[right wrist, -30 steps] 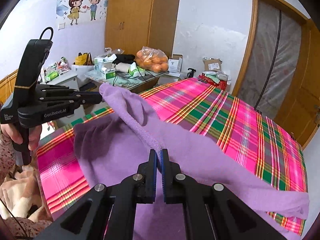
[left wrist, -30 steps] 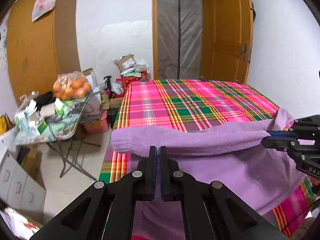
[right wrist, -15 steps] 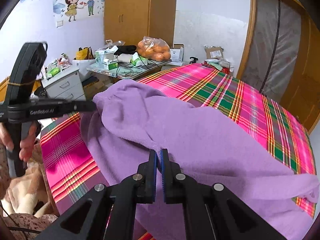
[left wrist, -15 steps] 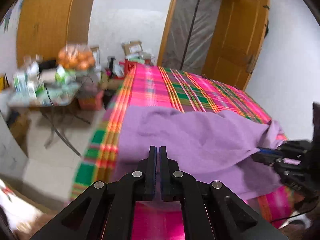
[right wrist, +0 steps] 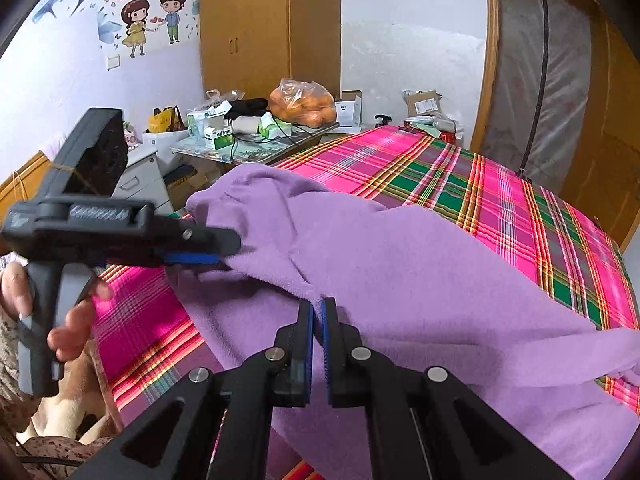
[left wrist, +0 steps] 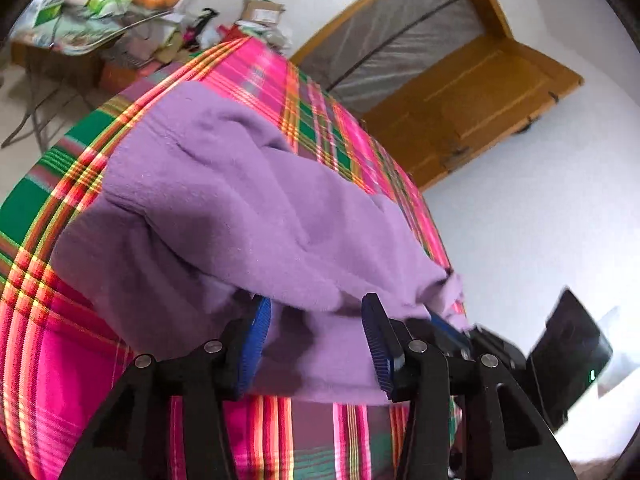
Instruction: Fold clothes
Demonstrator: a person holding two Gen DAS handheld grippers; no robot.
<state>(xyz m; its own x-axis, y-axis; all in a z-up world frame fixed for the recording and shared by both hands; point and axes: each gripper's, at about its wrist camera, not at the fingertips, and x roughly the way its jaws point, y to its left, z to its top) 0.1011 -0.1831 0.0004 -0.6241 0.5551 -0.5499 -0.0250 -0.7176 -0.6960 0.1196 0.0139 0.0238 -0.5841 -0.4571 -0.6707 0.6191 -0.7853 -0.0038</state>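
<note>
Left view: left claw point(left wrist: 316, 340) has just been opening wide; purple top point(left wrist: 224, 216) lies loose between its pads, on the bed point(left wrist: 48, 340).
Right view: right claw point(right wrist: 318, 338) pinches the top at 6 o'clock.
Risk: the loose fold may slump open.

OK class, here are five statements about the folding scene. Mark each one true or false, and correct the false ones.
1. The purple garment lies on a plaid cover. True.
2. The left tool is shut. False: its jaws have just been opening and stand apart.
3. The right tool is shut on the garment. True.
4. A bag of oranges sits on the bed. False: it is on the side table.
5. The wardrobe doors are open. False: closed.
</note>
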